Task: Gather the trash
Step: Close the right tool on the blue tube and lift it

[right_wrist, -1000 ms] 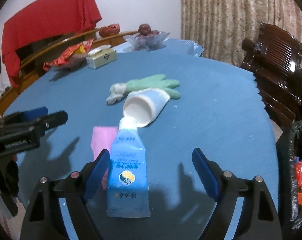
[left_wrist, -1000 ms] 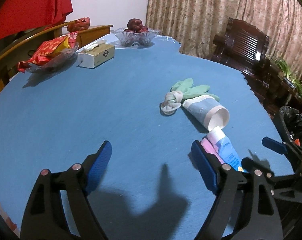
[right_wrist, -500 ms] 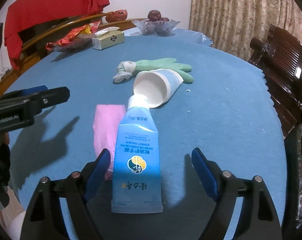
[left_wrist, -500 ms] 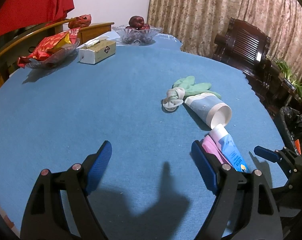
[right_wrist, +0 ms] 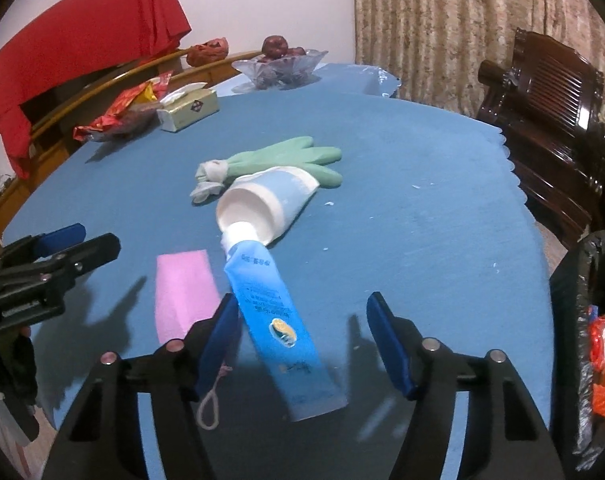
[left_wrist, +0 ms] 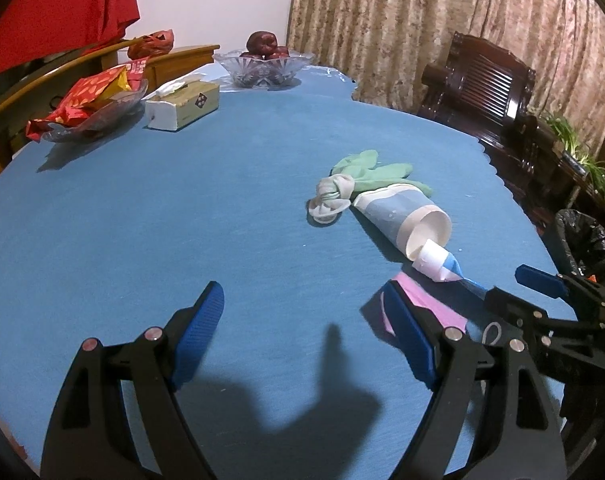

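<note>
A blue tube [right_wrist: 276,316] lies on the blue table [right_wrist: 422,208], its white cap at the mouth of a tipped paper cup [right_wrist: 266,204]. My right gripper [right_wrist: 302,332] is open, its jaws either side of the tube's lower half; the left fingertip [right_wrist: 222,328] is close to the tube. A pink sponge [right_wrist: 184,288] with a cord loop lies left of the tube. A green glove [right_wrist: 290,158] lies behind the cup. My left gripper [left_wrist: 302,332] is open and empty over bare table, with the sponge [left_wrist: 426,308], tube [left_wrist: 442,264], cup [left_wrist: 406,216] and glove [left_wrist: 374,172] to its right.
A black-lined trash bin [right_wrist: 590,320] with red and white scraps stands off the table's right edge. At the far side are a tissue box [right_wrist: 188,110], a dish of red snack packets [right_wrist: 122,116] and a glass fruit bowl [right_wrist: 280,66]. Dark wooden chairs [right_wrist: 550,92] stand to the right.
My right gripper has moved forward along the tube, so its jaws now flank it. The tube now lies slanted in view. The left gripper has stayed open, shifting only slightly.
</note>
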A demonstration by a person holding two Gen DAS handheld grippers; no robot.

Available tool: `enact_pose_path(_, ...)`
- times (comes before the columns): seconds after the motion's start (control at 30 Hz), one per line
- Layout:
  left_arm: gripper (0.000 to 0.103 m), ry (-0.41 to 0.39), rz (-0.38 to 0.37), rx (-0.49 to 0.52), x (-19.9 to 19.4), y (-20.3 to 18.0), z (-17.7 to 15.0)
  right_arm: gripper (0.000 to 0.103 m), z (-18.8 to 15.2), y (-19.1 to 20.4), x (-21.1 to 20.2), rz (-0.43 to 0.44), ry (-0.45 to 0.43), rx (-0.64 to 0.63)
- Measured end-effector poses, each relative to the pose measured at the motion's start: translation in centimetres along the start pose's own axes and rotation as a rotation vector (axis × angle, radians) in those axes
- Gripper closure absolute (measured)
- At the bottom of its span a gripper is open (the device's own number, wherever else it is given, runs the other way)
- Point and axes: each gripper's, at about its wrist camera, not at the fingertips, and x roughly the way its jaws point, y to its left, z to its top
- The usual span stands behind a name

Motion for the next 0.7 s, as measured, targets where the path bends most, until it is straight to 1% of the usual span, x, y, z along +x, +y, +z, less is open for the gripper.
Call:
enact_pose_path(0.03,0.023,0.0,-0.002,0.001,0.0,-0.1,0.1,0.052,0.0,-0.2,0.1,0.0,0.005,0.001)
enact_pose_path(0.17,0.023,0.001,-0.009,0.005,0.1,-0.4,0.2,0.065,0.2,-0.6,0.6,0.002,0.019,-0.002)
enact_pose_path(0.2,0.023,0.001,-0.01,0.005,0.1,-0.5,0.2,0.07,0.3,-0.6,0.7,0.004,0.022,-0.007)
enact_pose_path(0.33,0.023,0.005,-0.016,0.006,0.2,-1.0,0.1,0.088,0.0,-0.6,0.8,0.046,0.041,-0.016)
enact_pose_path(0.4,0.023,0.009,-0.02,0.006,0.2,-1.2,0.1,0.092,-0.2,-0.5,0.6,0.068,0.046,-0.021)
enact_pose_path(0.47,0.023,0.012,-0.029,0.007,0.3,-1.5,0.0,0.095,-0.6,-0.4,0.2,0.091,0.048,-0.024)
enact_pose_path(0.6,0.023,0.014,-0.039,0.017,0.4,-2.3,0.0,0.095,-1.2,-0.8,-0.2,0.1,0.053,-0.001)
enact_pose_path(0.67,0.023,0.017,-0.042,0.021,0.5,-2.6,-0.1,0.093,-1.0,-0.7,-0.1,0.101,0.056,-0.011)
enact_pose_path(0.7,0.023,0.018,-0.043,0.023,0.5,-2.6,-0.1,0.089,-0.9,-0.6,0.0,0.094,0.055,-0.015)
